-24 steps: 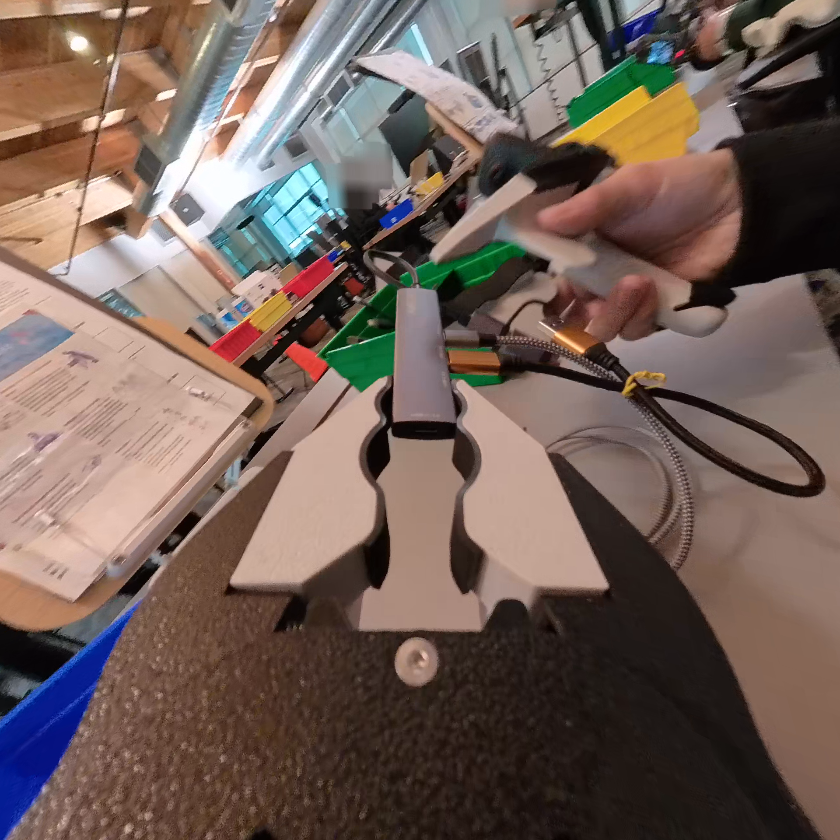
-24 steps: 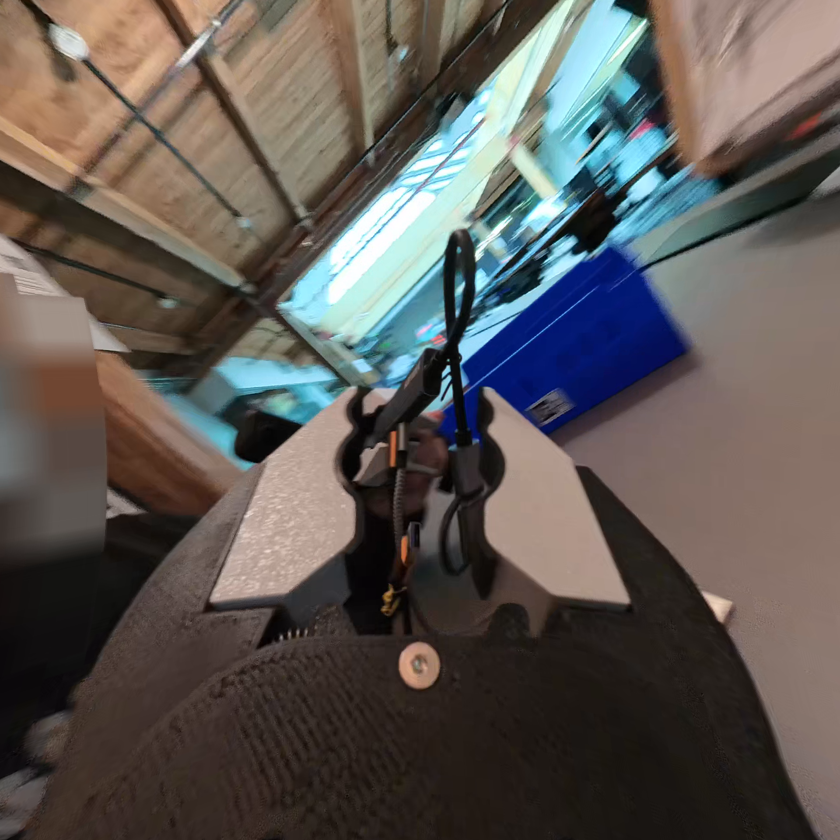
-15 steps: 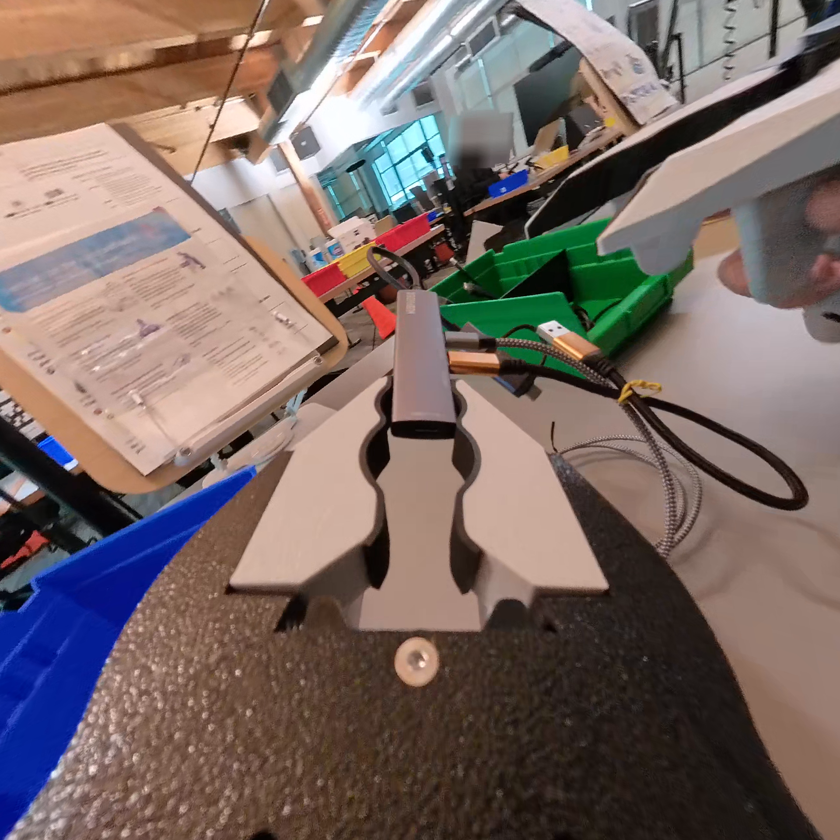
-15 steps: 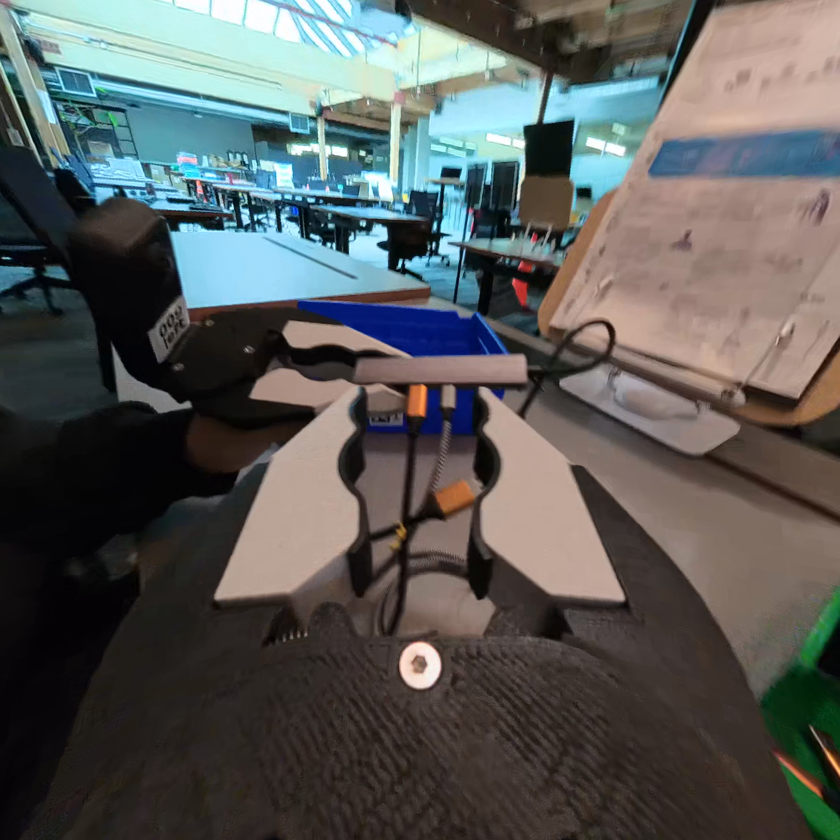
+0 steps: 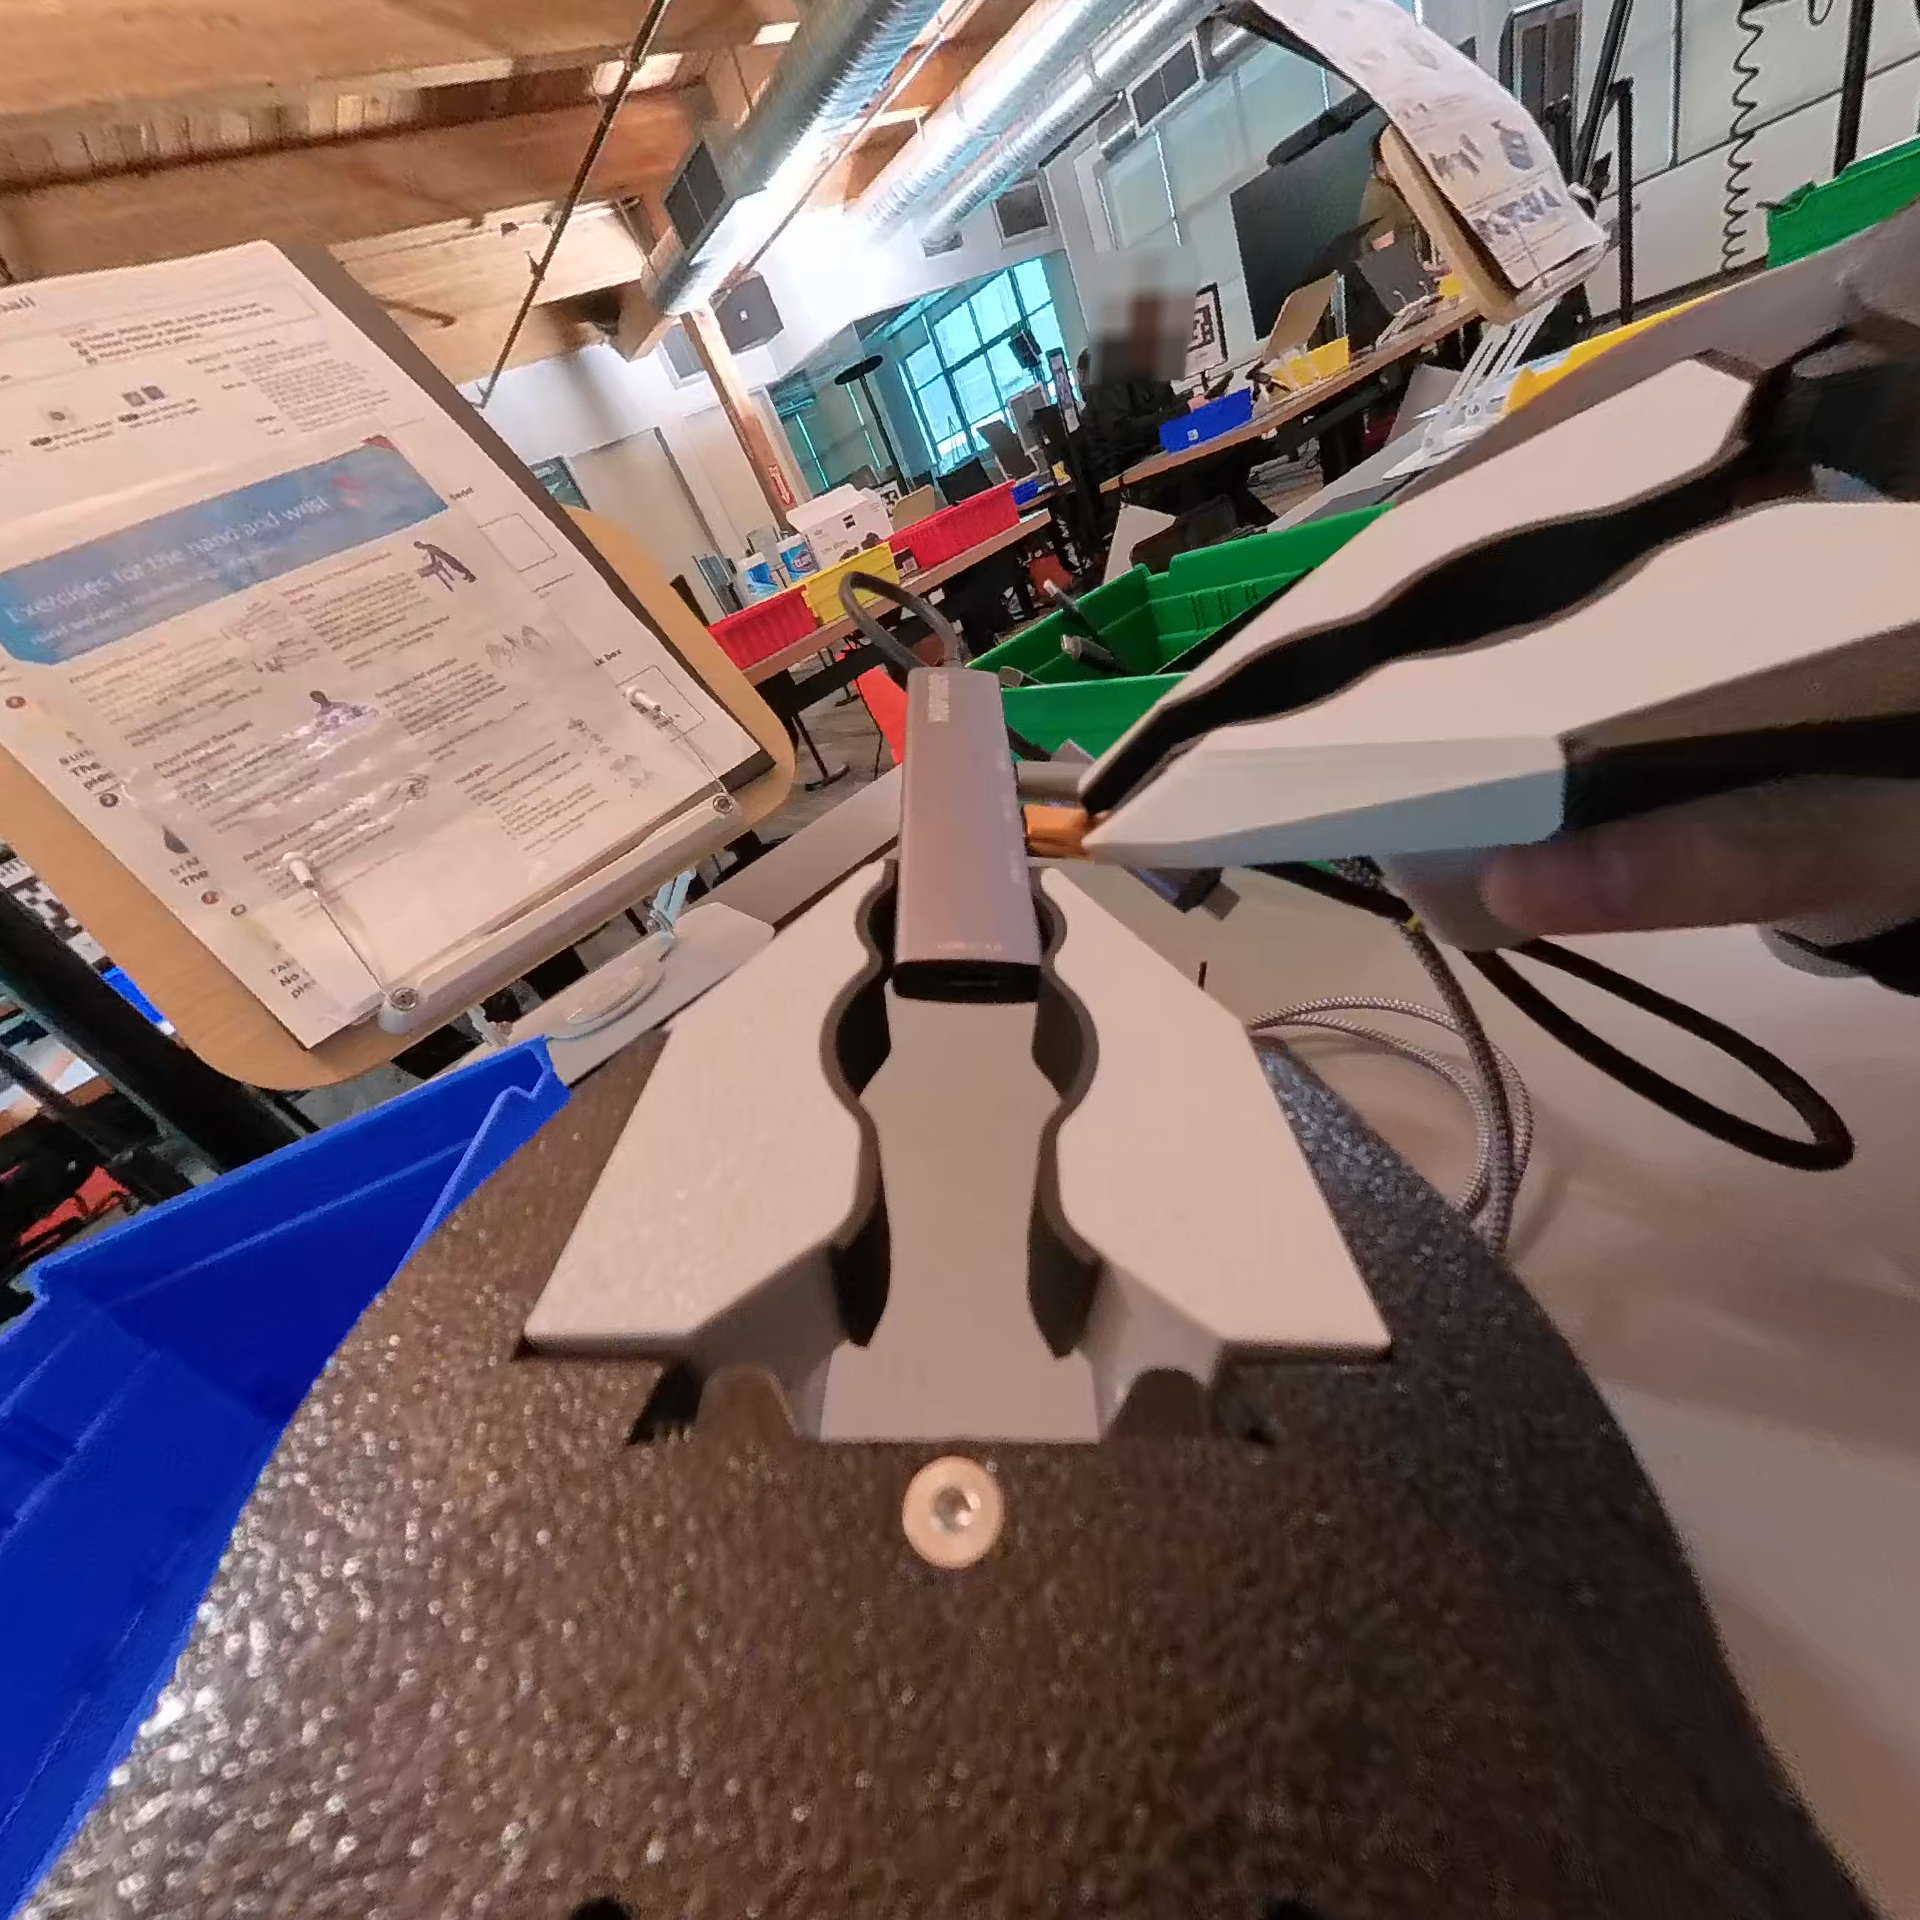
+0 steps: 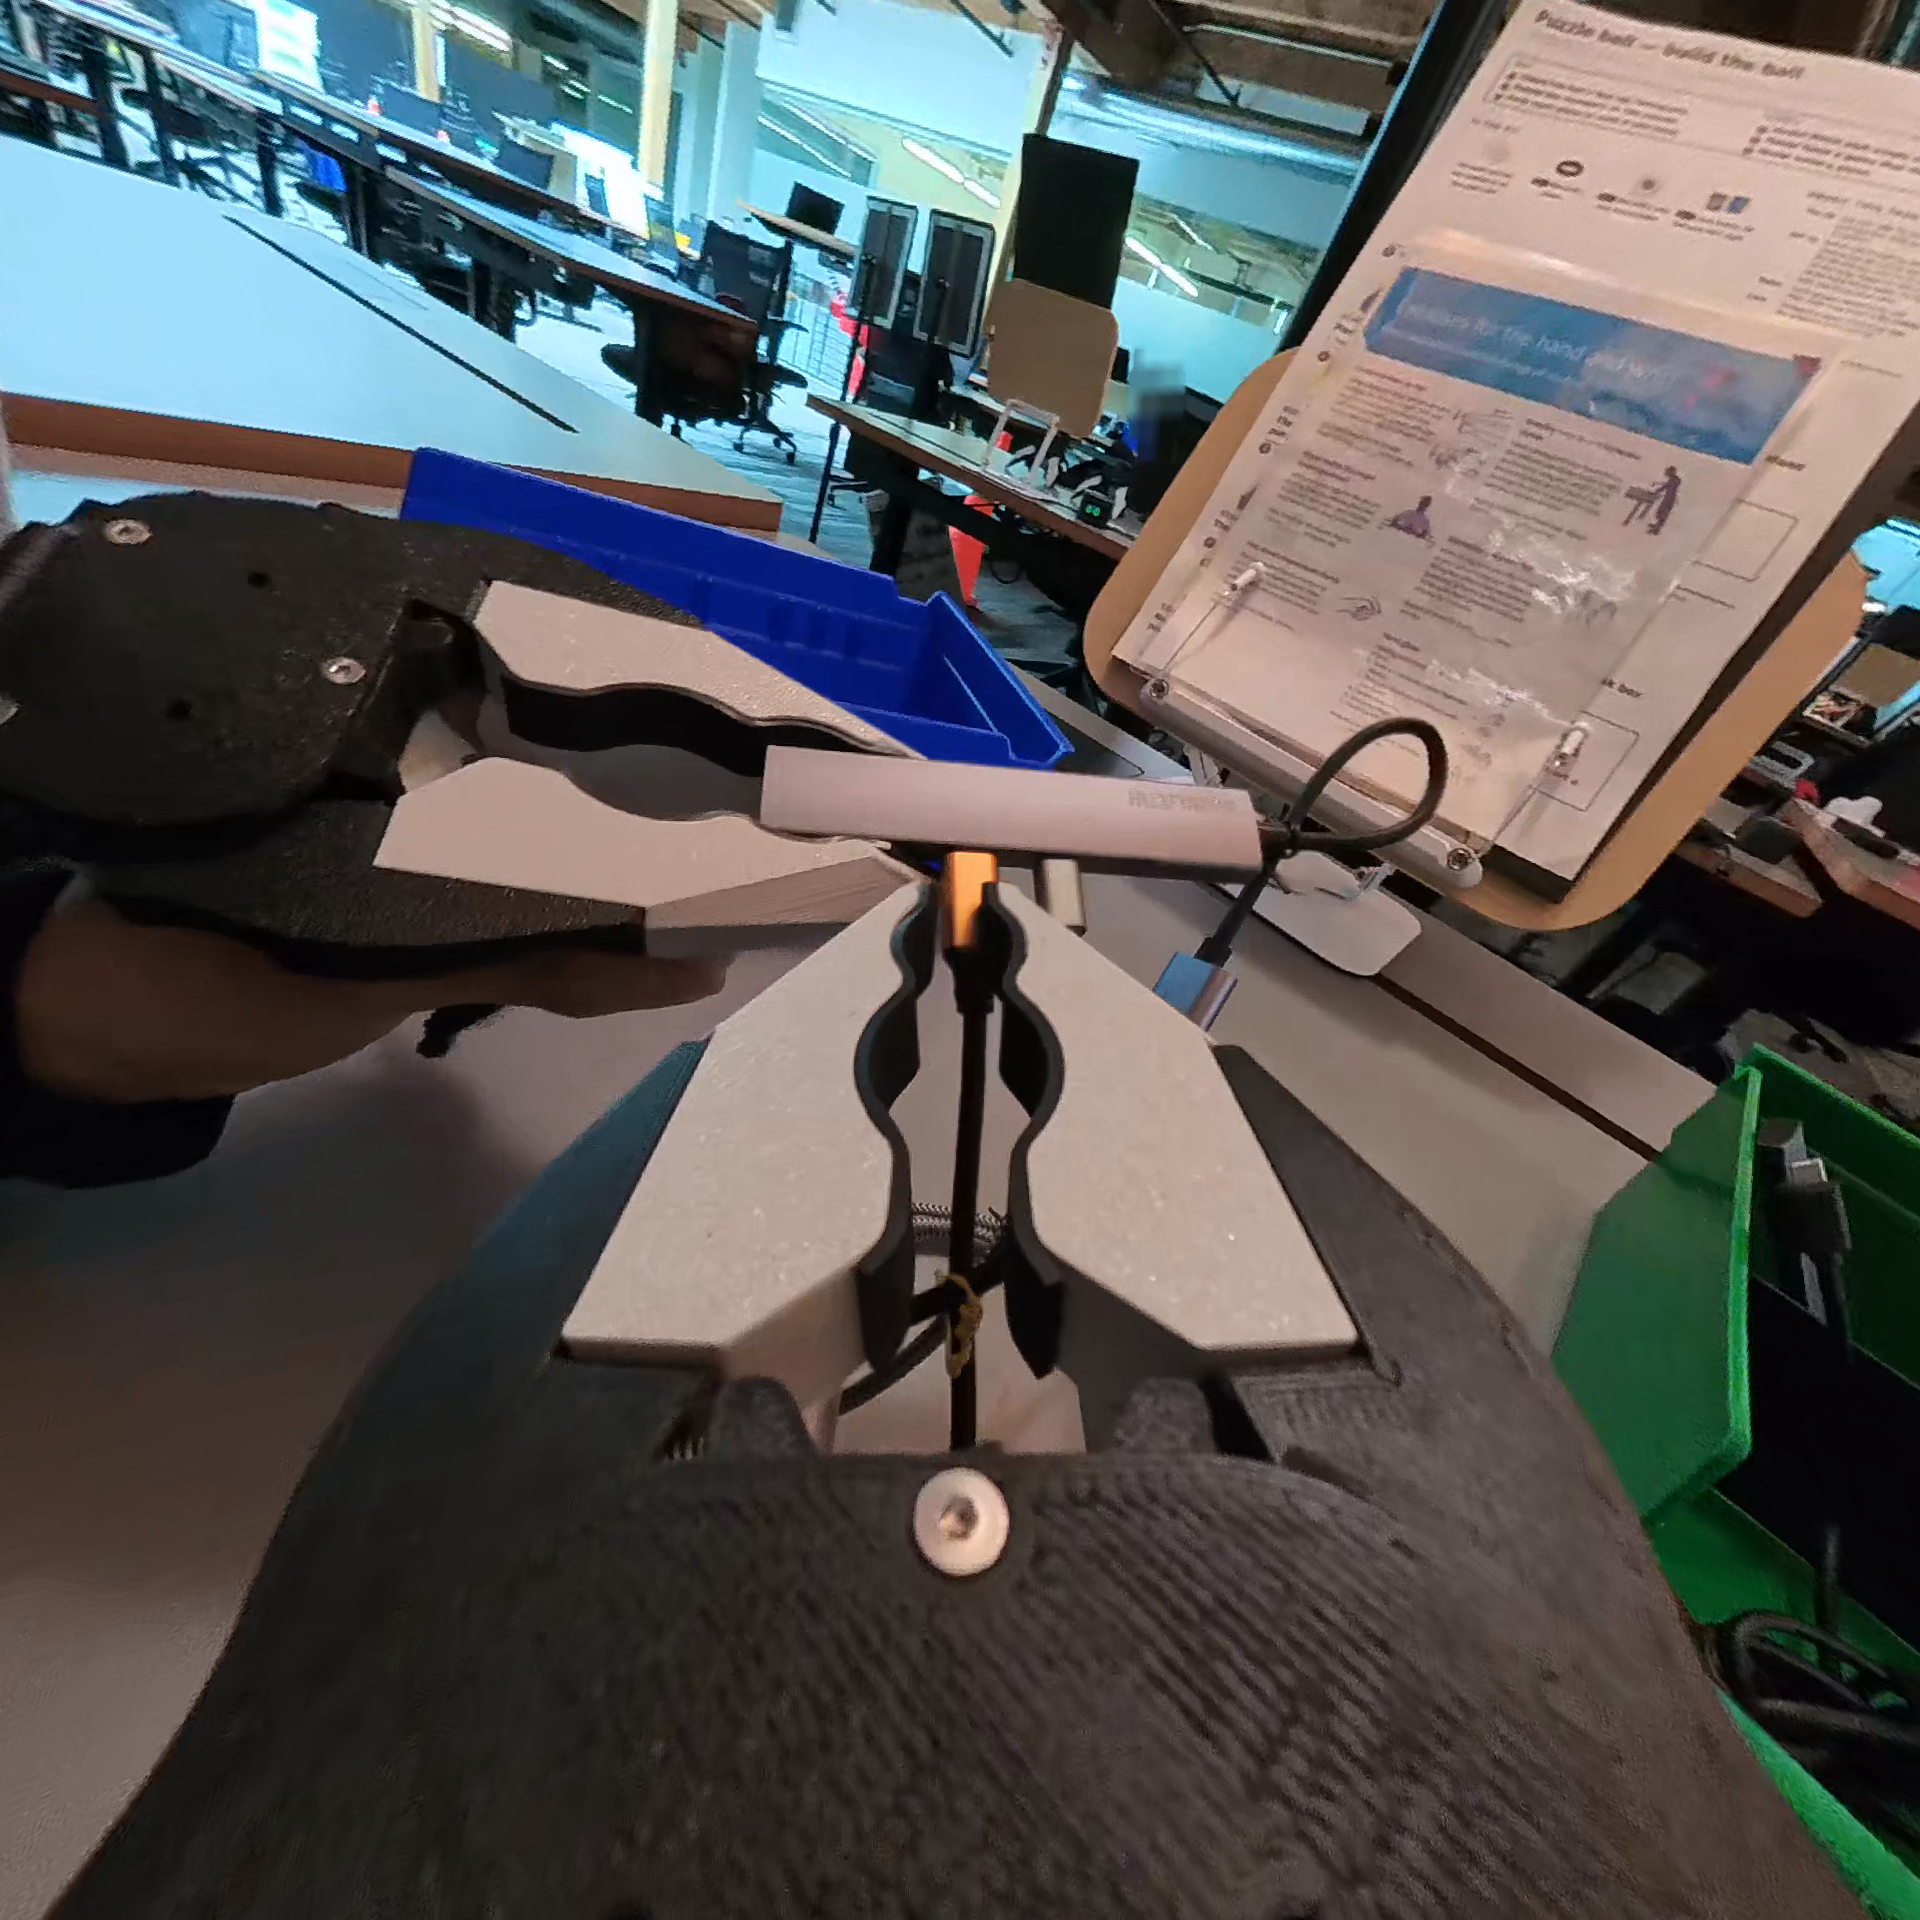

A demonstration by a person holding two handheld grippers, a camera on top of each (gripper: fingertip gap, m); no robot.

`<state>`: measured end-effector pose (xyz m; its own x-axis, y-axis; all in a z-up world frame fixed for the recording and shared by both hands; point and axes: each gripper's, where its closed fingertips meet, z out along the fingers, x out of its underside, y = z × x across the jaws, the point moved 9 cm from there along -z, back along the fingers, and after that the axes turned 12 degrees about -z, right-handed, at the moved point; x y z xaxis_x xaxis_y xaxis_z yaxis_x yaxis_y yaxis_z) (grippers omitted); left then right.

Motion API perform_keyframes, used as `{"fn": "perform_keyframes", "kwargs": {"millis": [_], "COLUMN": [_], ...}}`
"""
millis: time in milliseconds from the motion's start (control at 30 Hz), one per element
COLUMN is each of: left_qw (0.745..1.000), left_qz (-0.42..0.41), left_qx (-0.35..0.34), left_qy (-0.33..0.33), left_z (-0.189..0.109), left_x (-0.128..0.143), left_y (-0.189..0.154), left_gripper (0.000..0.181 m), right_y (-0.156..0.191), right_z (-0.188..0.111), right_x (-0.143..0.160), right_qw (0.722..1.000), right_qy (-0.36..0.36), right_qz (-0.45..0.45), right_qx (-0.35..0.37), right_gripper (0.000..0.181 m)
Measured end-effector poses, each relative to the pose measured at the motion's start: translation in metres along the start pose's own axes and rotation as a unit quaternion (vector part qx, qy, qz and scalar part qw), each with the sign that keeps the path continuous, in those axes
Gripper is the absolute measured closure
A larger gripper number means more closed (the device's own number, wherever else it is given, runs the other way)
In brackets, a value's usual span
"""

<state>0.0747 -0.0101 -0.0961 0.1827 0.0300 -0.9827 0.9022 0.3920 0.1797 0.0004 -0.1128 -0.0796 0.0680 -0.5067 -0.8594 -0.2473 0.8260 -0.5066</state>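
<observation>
Left wrist view: left gripper (image 5: 961, 925) clamps the grey hub (image 5: 958, 821); right gripper (image 6: 971, 914) pinches its orange plug (image 6: 970, 902). Blue bin (image 5: 208, 1351) crowds left; green bin (image 6: 1683, 1288), seemingly holding cables, right.

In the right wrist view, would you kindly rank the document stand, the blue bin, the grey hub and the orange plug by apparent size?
1. Document stand
2. Blue bin
3. Grey hub
4. Orange plug

The stand sits nearer than the bin, so that pair's true order is unsure.

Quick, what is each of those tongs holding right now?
Left tongs: shut on the grey hub.
Right tongs: shut on the orange plug.
</observation>
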Motion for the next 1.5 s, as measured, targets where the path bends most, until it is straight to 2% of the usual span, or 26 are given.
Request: {"fn": "perform_keyframes", "kwargs": {"millis": [167,400,600,733,867,1100,1233,1433,1500], "left_qw": [1.0,1.0,0.999,0.998,0.997,0.996,0.995,0.996,0.996], "left_qz": [0.007,0.008,0.034,0.06,0.068,0.082,0.099,0.086,0.087], "left_qx": [-0.003,0.001,-0.004,-0.013,-0.014,-0.012,-0.029,-0.023,-0.016], "left_qy": [0.001,-0.001,0.011,0.011,0.013,0.014,-0.01,-0.019,-0.018], "left_z": [0.001,0.002,0.002,-0.001,0.0,0.0,-0.003,-0.003,-0.003], "left_x": [0.003,0.003,0.003,-0.005,-0.006,-0.007,-0.014,-0.01,-0.007], "left_y": [-0.002,-0.003,0.001,-0.001,-0.003,-0.007,-0.011,-0.011,-0.009], "left_gripper": [0.16,0.16,0.16,0.16,0.16,0.16,0.16,0.16,0.16], "right_y": [-0.001,0.0,0.005,0.001,0.001,-0.005,-0.006,-0.004,-0.005], "right_z": [0.002,0.003,0.007,0.003,0.0,-0.004,-0.006,-0.004,-0.003], "right_x": [0.005,0.007,0.004,-0.004,-0.006,-0.008,-0.006,-0.002,0.0], "right_qw": [1.0,1.0,0.997,0.997,0.993,0.993,0.997,0.998,0.997], "right_qy": [0.031,0.027,0.057,0.07,0.091,0.105,0.053,0.037,0.05], "right_qz": [0.004,0.012,-0.059,-0.044,-0.075,-0.045,0.038,0.039,0.042], "right_qx": [0.001,0.005,0.013,-0.005,-0.006,-0.037,-0.029,-0.023,-0.041], "right_gripper": [0.167,0.171,0.17,0.17,0.17,0.169,0.17,0.17,0.17]}}
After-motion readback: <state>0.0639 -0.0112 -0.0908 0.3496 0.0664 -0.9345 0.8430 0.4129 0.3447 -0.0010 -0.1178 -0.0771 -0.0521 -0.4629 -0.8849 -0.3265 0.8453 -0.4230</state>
